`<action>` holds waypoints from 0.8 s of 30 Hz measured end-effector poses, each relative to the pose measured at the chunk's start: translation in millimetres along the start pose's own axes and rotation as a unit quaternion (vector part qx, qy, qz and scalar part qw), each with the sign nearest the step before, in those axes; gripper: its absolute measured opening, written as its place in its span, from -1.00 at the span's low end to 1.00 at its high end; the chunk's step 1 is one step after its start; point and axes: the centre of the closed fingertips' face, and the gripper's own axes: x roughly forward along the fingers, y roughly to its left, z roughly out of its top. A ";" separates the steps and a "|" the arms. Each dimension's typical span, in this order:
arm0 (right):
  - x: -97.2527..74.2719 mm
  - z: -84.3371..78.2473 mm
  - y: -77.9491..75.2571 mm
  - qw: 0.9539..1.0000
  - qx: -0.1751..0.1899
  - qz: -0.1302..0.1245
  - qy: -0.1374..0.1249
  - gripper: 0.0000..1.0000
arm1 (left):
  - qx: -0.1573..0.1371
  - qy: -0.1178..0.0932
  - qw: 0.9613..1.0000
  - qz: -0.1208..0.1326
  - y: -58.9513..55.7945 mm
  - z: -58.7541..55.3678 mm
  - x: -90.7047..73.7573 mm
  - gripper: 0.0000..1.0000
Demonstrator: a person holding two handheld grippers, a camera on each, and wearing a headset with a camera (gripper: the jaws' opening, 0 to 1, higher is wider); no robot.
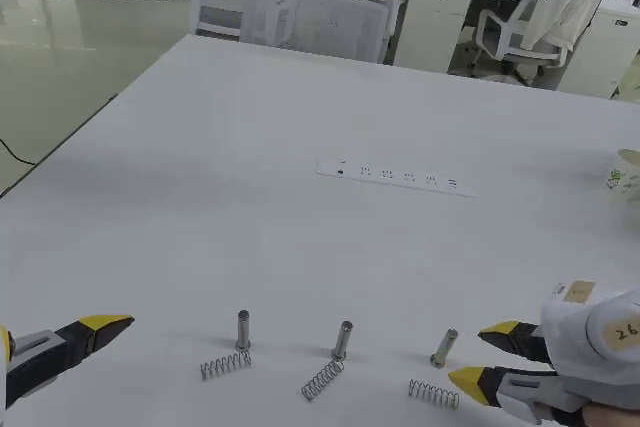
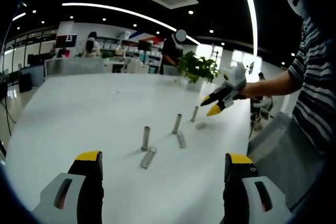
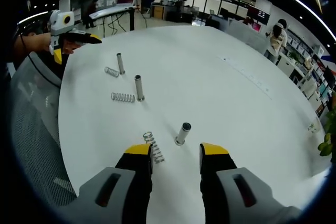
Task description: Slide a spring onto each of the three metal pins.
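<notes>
Yellow-tipped jaws of the left gripper (image 2: 164, 157) and the right gripper (image 3: 176, 150) stand parted and empty, we note, short of three metal pins (image 1: 342, 340) standing on the white table (image 1: 300, 97), a spring (image 1: 322, 379) lying loose beside each.

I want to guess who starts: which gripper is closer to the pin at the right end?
Right. The right gripper sits beside the right-end pin, jaws open; the left gripper is beyond the leftmost pin, far across the row.
</notes>
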 end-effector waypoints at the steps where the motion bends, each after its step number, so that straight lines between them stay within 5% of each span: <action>1: 0.5 -1.1 2.4 1.000 0.000 0.006 0.001 -0.33 | 0.000 0.000 1.000 0.000 0.0 0.0 -0.1 0.87; 16: 11.6 -16.7 30.9 0.994 -0.083 0.053 0.046 -0.40 | -0.004 0.002 1.000 -0.001 -1.8 -3.7 -2.1 0.85; 24: 19.9 -20.6 33.3 0.989 -0.119 0.062 0.063 -0.52 | 0.002 0.008 1.000 -0.008 -6.5 -4.6 -0.6 0.84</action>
